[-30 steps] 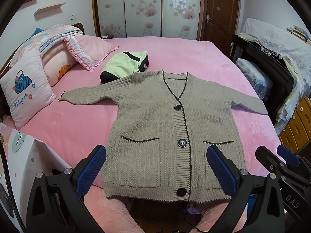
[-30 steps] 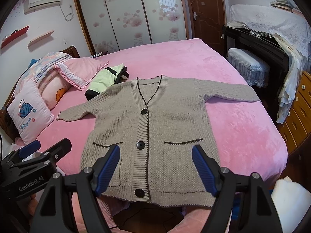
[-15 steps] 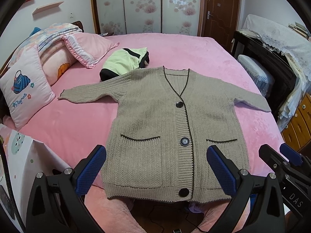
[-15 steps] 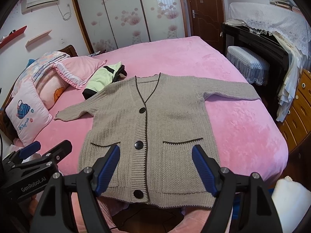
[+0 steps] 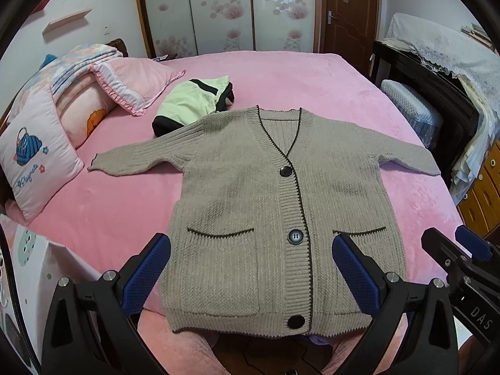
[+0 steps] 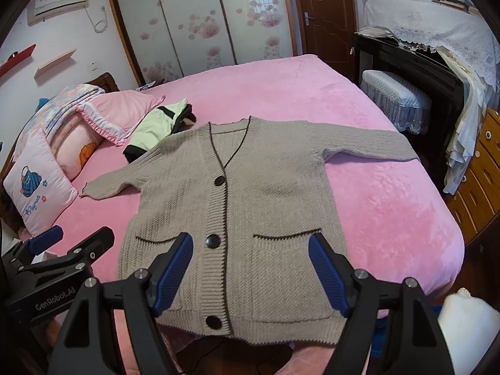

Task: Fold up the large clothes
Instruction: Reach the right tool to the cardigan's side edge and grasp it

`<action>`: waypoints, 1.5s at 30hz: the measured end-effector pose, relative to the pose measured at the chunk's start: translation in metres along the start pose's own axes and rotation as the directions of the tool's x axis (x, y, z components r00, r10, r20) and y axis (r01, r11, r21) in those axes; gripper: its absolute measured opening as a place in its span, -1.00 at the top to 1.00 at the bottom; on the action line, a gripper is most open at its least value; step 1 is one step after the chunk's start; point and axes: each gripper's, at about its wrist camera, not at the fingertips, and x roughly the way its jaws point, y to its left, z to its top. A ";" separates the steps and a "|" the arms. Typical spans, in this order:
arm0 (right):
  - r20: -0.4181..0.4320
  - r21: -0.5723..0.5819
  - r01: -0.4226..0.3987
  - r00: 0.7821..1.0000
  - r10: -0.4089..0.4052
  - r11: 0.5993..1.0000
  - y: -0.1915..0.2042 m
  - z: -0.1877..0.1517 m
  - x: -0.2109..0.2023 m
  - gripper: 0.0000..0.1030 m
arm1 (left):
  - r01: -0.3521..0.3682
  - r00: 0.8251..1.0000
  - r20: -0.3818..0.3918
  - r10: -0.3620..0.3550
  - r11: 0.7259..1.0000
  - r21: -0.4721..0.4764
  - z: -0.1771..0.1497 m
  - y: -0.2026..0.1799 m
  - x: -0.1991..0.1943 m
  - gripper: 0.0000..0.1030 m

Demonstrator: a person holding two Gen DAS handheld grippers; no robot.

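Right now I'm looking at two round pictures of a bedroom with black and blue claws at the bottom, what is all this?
Those claws are two hand-held grippers, each carrying a wide-angle camera looking along its fingers. One picture comes from the left gripper, the other from the right gripper. Both are open and hold nothing. On the pink bed a beige knit cardigan lies flat, buttoned, sleeves spread. Behind it sit a folded green and black garment and pillows.
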 end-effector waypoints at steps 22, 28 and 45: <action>0.147 0.077 0.192 0.968 -0.202 0.978 -0.136 0.102 0.042 -0.49 | 0.022 0.954 0.290 -0.076 0.983 0.184 0.120 -0.100 0.060 -0.99; 0.155 0.186 0.207 0.959 -0.237 0.960 -0.223 0.142 0.068 -0.49 | 0.066 0.943 0.304 -0.133 0.973 0.220 0.162 -0.158 0.103 -0.99; -0.114 0.607 0.169 0.985 -0.126 0.777 -0.432 0.144 0.228 -0.05 | 0.109 0.976 0.154 -0.156 0.954 0.280 0.188 -0.311 0.255 -0.99</action>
